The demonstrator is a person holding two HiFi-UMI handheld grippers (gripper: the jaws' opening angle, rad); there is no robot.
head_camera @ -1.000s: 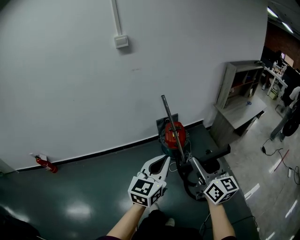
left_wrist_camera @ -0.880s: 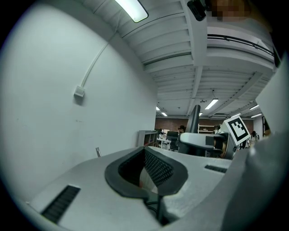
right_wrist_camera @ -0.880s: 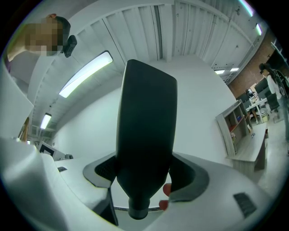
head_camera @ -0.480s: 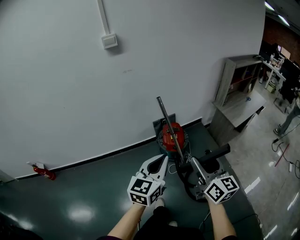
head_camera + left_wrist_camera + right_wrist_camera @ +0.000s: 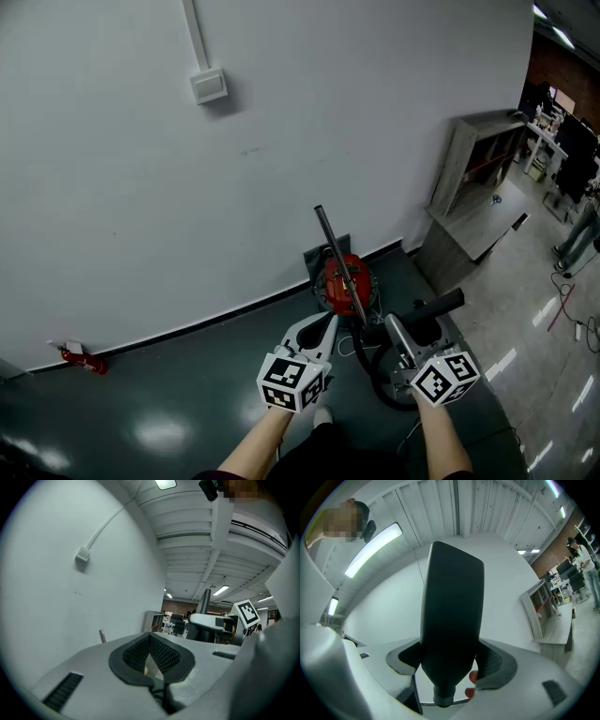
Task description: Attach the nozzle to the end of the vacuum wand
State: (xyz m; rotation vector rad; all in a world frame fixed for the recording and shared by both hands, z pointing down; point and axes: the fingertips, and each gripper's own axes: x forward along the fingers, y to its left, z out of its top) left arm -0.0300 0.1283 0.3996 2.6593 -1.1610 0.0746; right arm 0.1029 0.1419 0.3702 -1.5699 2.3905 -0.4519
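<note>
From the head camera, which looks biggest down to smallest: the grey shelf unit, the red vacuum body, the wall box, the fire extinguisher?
1. grey shelf unit
2. red vacuum body
3. wall box and fire extinguisher: they look about alike, so unranked.

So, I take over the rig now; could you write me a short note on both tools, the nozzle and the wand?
Left tool: shut, empty.
Right tool: shut on the black nozzle.
The wand rises tilted from the red vacuum on the floor by the wall, ahead of both tools; its upper end is bare.
Done: nozzle in hand.
Left: bring it to the wand's end and push it on.
</note>
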